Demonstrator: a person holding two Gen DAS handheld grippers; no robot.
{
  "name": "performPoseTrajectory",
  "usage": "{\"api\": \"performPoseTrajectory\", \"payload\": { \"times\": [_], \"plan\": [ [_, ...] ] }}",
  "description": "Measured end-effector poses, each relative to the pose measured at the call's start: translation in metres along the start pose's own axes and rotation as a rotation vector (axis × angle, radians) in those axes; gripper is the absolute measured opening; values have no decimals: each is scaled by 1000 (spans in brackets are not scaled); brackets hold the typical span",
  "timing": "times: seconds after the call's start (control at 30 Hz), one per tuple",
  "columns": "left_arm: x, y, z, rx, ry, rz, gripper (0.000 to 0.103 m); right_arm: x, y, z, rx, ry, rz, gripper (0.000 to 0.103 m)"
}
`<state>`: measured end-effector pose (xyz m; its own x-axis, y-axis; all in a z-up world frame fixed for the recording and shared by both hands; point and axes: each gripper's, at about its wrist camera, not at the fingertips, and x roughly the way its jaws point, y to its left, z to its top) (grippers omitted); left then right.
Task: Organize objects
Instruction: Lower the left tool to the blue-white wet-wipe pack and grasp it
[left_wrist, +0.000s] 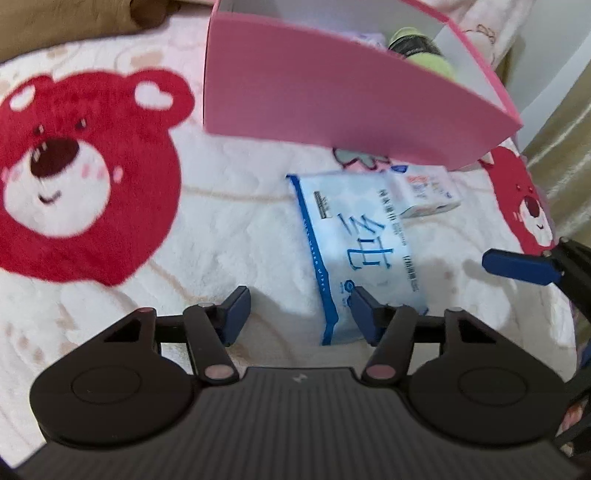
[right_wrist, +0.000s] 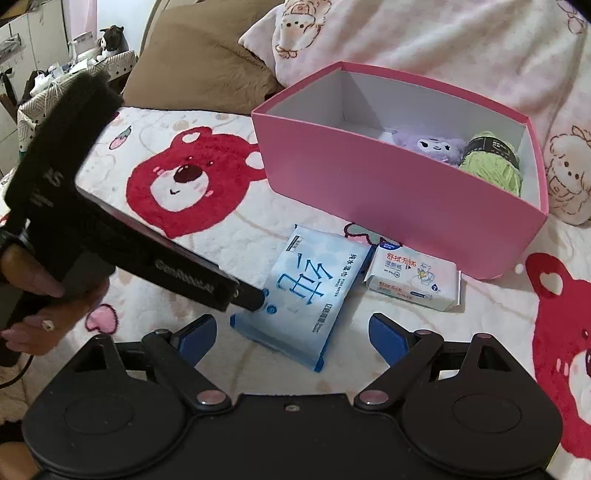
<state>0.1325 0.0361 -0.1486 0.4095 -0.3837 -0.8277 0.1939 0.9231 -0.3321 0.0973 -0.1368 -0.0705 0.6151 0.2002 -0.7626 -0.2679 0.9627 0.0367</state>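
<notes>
Left gripper (left_wrist: 299, 314): jaws part-spread, nothing pinched. Left blue pad sits over bare blanket, right pad is over or on the near corner of the large wipes pack (left_wrist: 360, 254); contact unclear. Judging by that, it's lining up to straddle the pack's edge, but the pack lies mostly to the right of the gap, so the approach probably needs a shift right

Right gripper (right_wrist: 291, 338): jaws wide apart, empty, hovering with the pack's near corner between the pads, no touching. One of its blue fingers (left_wrist: 517, 266) shows at the right edge of the left view. Both tools are converging on the same pack; likely only one needs to take it. The person's hand (right_wrist: 37, 295) wraps the left tool's handle

Large wipes pack: flat soft-film pouch, white and blue with glossy print, lying skewed on the blanket. Will flex when lifted; slick film, so a grip across the thin edge looks safer than one on the flat face

Small wipes pack (right_wrist: 413, 278): thicker little brick, white with orange print, just beside the large one and close against the box front

Blanket (right_wrist: 229, 236): fluffy white plush with red bear faces; soft, so the packs sink in a bit and the pads can dig under

Pink box (right_wrist: 388, 195): rigid card, matte pink outside, white inside, open top. Already holds a purple plush toy (right_wrist: 428, 146) and a green yarn ball (right_wrist: 491, 166) at its right end; left half is free, presumably where the packs go. Brown pillow (right_wrist: 199, 66) beyond
</notes>
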Motion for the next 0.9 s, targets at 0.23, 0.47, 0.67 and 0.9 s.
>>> {"api": "performPoseTrajectory", "payload": {
  "times": [0.23, 0.47, 0.67, 0.9],
  "plan": [
    [5, -5, -4, 40, -19, 19, 60, 21, -1, -1, -5, 16, -11, 91],
    [5, -3, -5, 20, -44, 8, 58, 36, 5, -3, 5, 55, -3, 91],
    [10, 1, -1, -5, -73, -90, 37, 50, 8, 0, 45, 96, -1, 91],
    [19, 1, -1, -76, -48, -184, 31, 57, 12, -1, 73, 86, -56, 81]
  ]
}}
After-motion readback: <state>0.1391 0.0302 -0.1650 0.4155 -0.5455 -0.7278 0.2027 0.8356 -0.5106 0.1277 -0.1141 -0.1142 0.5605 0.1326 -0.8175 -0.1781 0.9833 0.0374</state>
